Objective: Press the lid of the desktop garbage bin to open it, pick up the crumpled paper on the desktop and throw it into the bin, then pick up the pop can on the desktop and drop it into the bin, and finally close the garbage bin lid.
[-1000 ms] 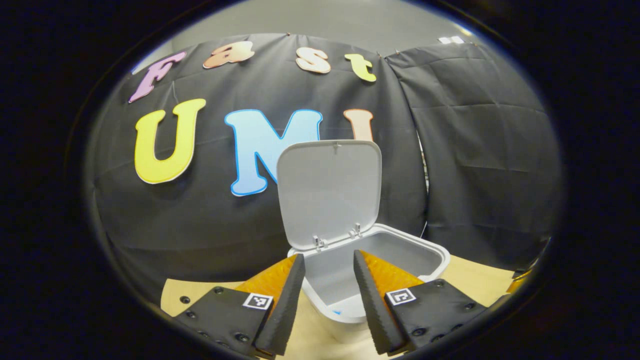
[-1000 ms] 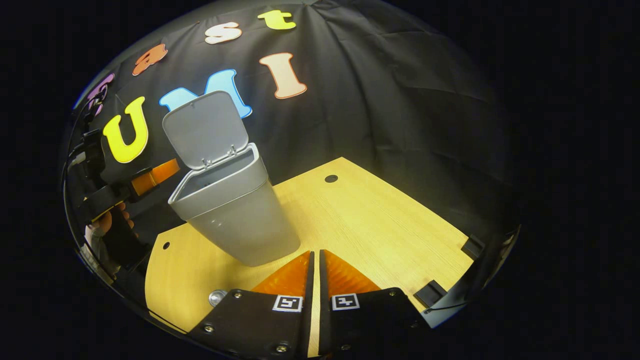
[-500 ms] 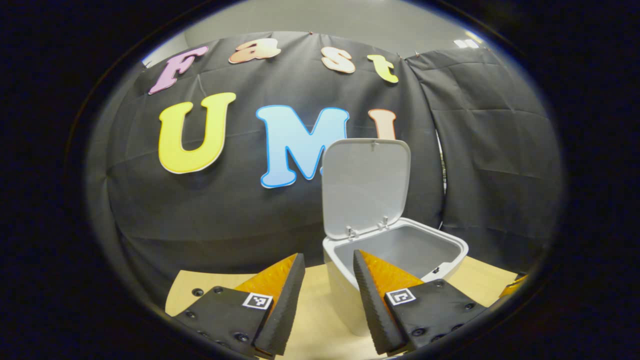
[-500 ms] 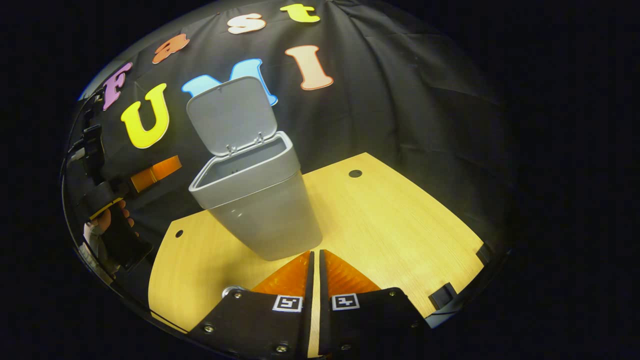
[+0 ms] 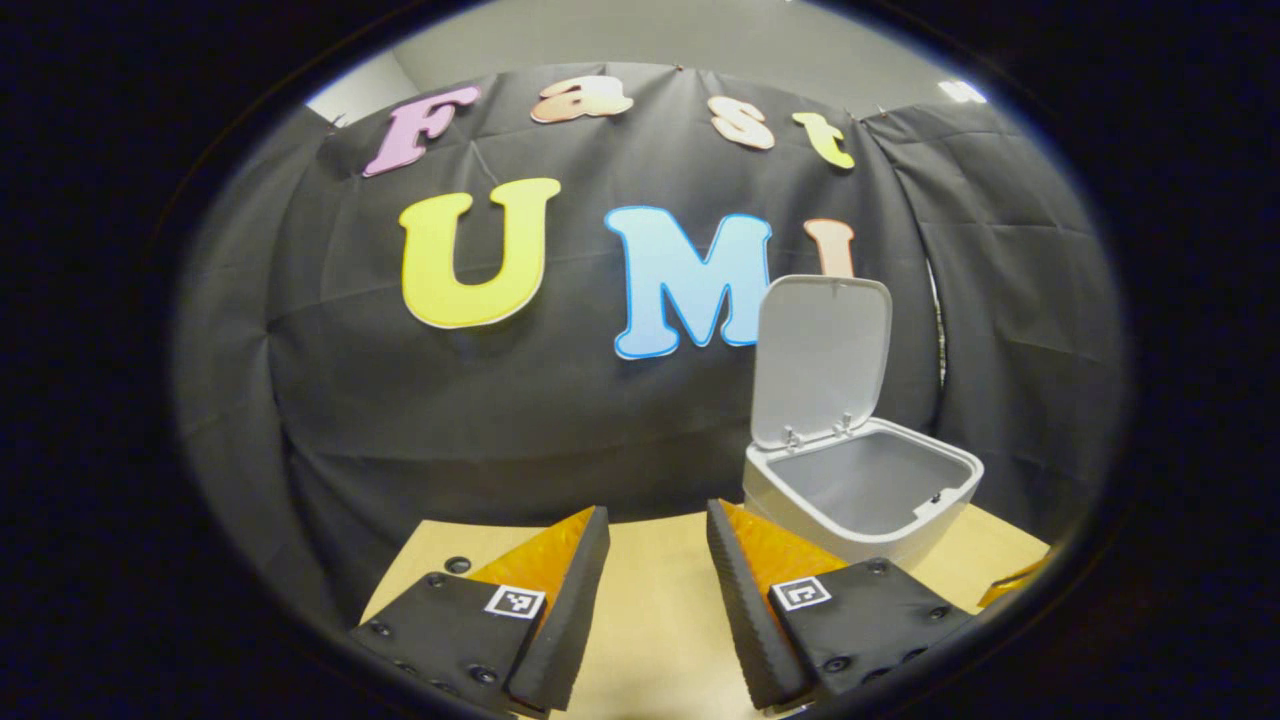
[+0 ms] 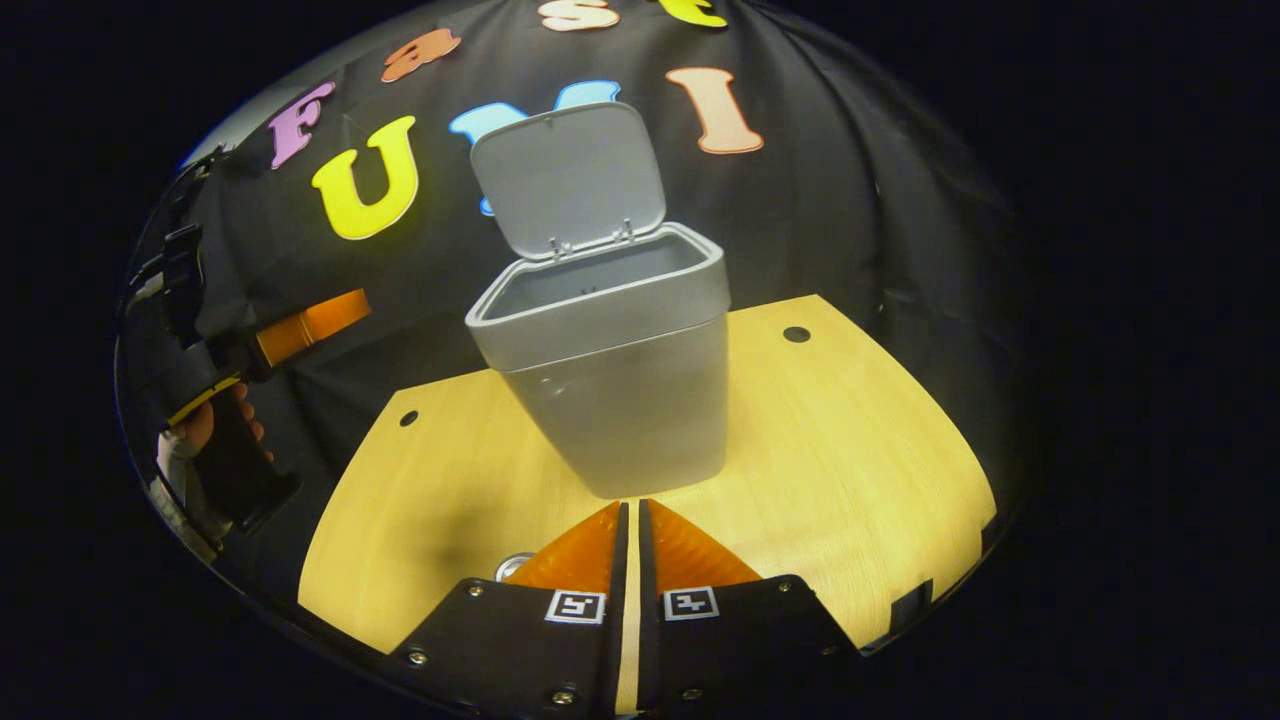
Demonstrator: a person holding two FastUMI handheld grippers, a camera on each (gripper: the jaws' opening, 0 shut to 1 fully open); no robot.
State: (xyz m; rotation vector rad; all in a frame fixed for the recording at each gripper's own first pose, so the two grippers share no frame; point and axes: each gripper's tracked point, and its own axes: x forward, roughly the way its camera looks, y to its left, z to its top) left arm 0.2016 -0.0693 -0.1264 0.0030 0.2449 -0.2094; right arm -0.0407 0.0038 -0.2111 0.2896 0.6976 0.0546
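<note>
- Your right tool (image 6: pixel 630 530) sits at 6 o'clock in the right gripper view, its two fingers drawn together with just a thin slit between them and nothing held.
- Just left of those fingers, at about 7 o'clock, a small round metallic thing (image 6: pixel 513 566) peeks out on the surface (image 6: pixel 850 450); too little of it shows to tell what it is.
- Your left tool (image 5: pixel 655 560) sits at 6 o'clock in the left gripper view, fingers spread wide apart and empty, above bare surface (image 5: pixel 650 620).
- The garbage bin (image 6: pixel 625 400) stands upright on the surface just beyond your right tool's fingertips, toward 12 o'clock in the right gripper view.
- In the left gripper view the garbage bin (image 5: pixel 860 490) lies at about 3 to 4 o'clock, close beyond your left tool's right finger.
- The bin's lid (image 6: pixel 568 180) is raised on its back hinge, standing nearly upright, so the bin's mouth is open; what you can see of the inside looks plain grey.
- At 9 o'clock in the right gripper view, your left tool (image 6: pixel 300 330) shows farther off, held by your hand (image 6: pixel 205 425), well apart from the bin.
</note>
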